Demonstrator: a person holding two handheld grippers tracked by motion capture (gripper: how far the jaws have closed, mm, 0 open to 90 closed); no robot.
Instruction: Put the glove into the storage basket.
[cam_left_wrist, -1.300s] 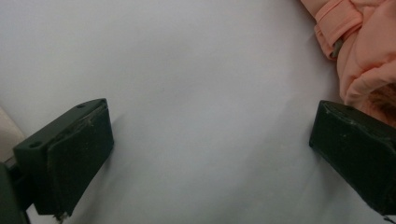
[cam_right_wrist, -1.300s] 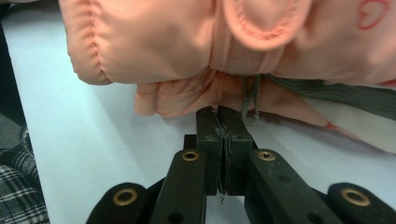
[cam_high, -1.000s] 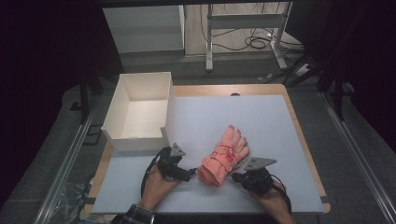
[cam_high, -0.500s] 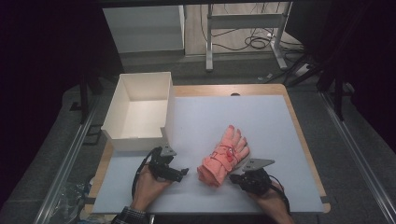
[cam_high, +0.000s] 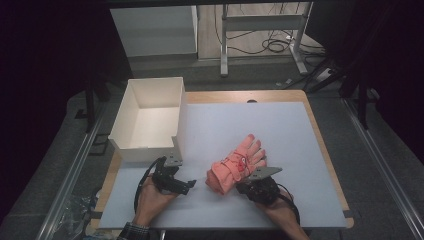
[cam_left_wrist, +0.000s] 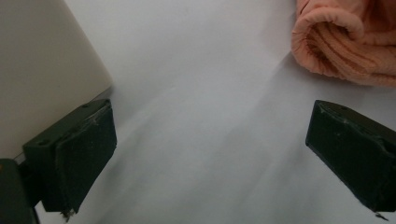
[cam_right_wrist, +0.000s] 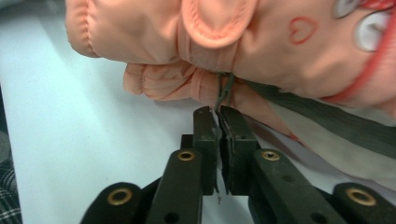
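A: Entry, largest first. The counter (cam_high: 300, 125) carried a pale sheet over a wooden top whose edge showed at the far and right sides. On its left rear part stood an open white box (cam_high: 150, 117), upright, nothing visible inside it.

B: And the work piece?

A: A pair of peach-pink gloves (cam_high: 235, 167) lay near the front middle of the counter, fingers pointing away from the person, ribbed cuffs toward the near edge. A small red heart outline (cam_right_wrist: 302, 29) sat on the glove fabric in the right gripper view, and a thin dark cord (cam_right_wrist: 225, 91) hung from the cuff area.

B: Hand-held grippers?

A: The right hand-held gripper (cam_right_wrist: 217, 122) sat at the gloves' near right side, jaws clenched together on that dark cord; the cord ran down between the pads. The person's right hand (cam_high: 280, 210) held it from the front edge.

B: The left one?

A: The left hand-held gripper (cam_high: 187, 184) sat just left of the gloves, apart from them, near the front corner of the box. Its jaws stood released and wide, only bare counter between them; the glove cuff showed beyond the right jaw, not touching it. The left hand (cam_high: 150, 200) gripped its body.
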